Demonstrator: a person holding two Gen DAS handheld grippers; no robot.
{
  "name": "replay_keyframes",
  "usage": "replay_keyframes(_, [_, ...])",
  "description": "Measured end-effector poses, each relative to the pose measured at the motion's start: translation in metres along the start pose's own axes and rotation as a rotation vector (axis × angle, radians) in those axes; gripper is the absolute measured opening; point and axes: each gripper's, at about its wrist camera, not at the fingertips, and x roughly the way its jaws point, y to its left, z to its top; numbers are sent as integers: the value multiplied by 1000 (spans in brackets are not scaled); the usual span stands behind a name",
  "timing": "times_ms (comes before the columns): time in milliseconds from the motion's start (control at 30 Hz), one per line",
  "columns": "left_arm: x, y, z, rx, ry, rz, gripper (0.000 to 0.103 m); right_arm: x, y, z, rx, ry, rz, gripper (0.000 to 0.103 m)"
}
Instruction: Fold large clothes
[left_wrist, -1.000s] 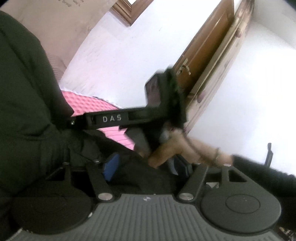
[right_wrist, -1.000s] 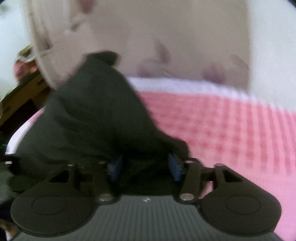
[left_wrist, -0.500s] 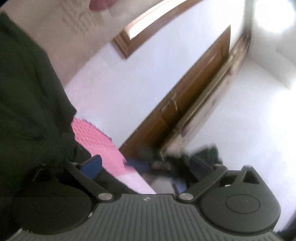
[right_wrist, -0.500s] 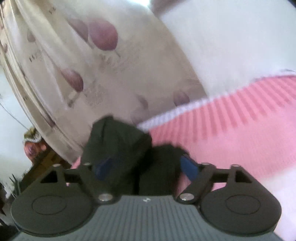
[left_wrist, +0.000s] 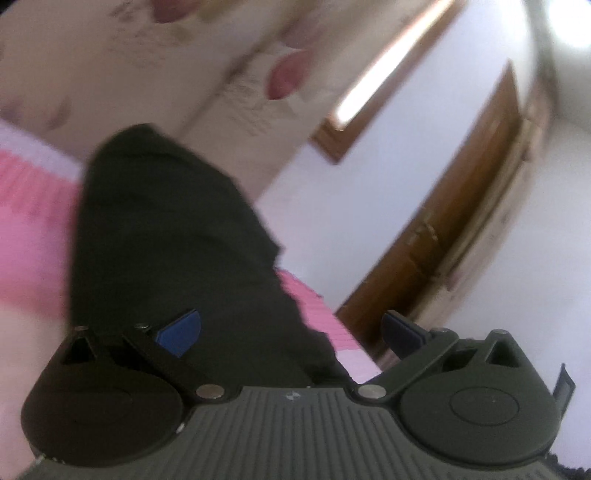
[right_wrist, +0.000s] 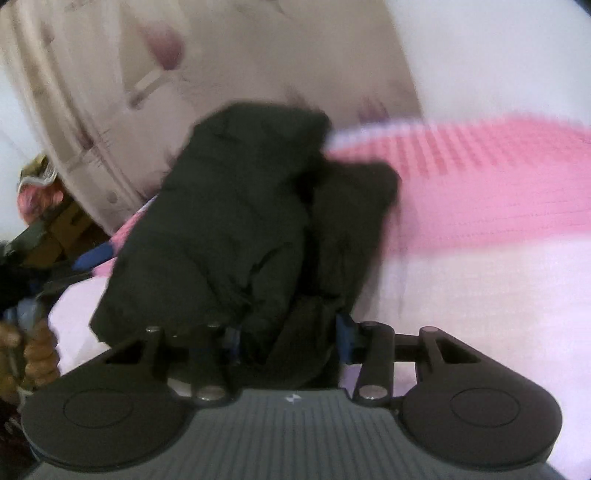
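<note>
**Dark garment bunched on the bed, one gripper let go, the other closing in**

A bed (right_wrist: 480, 206) covered in a pink-and-white checked sheet fills the lower part of both views, with a pale curtain (right_wrist: 110, 92) printed with reddish shapes hanging behind it, white walls, and a brown wooden door (left_wrist: 461, 229) off to one side. Both pictures are smeared by motion, so fine detail is lost.

The dark garment (right_wrist: 240, 221) lies heaped near the bed's curtain-side edge, in two thick lobes rather than spread flat. The right gripper (right_wrist: 288, 338) has its blue pads on either side of a fold of that cloth; its jaws have just been closing, and the cloth fills the gap between them, though the blur hides whether the pads already pinch it. The left gripper (left_wrist: 291, 332) stands spread wide, its jaws having just been opening; the garment (left_wrist: 166, 240) runs up in front of it, but neither pad presses on the fabric, so that side is released.

By my reading, this is a re-gripping step between folds: one side let go, the other taking a fresh hold. The next move probably calls for the right gripper to secure its fold, the left to find a free edge or corner, and both to draw the garment flat on the sheet before folding it over. Bulky, slack cloth may slip or drag.
</note>
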Motion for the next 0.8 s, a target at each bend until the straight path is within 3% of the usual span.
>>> replay_keyframes(100, [-20, 12, -4, -2, 6, 61, 103, 8, -21, -16, 154, -8, 71, 44])
replay_keyframes(233, [-38, 28, -7, -6, 9, 129, 103, -2, -15, -20, 154, -58, 65, 49])
replay_keyframes(367, [-41, 43, -8, -62, 52, 156, 103, 0, -13, -19, 127, -62, 6, 76])
replay_keyframes(400, [-40, 45, -8, -67, 65, 154, 103, 5, -14, -18, 130, -62, 1, 78])
replay_keyframes(467, [-30, 45, -8, -53, 105, 159, 103, 16, -17, -13, 150, -42, 28, 78])
replay_keyframes(633, [-3, 38, -3, 10, 217, 267, 103, 36, -20, -8, 160, -25, 115, 78])
replay_keyframes(800, [12, 26, -6, 107, 284, 353, 103, 42, -18, -12, 131, -66, 121, 80])
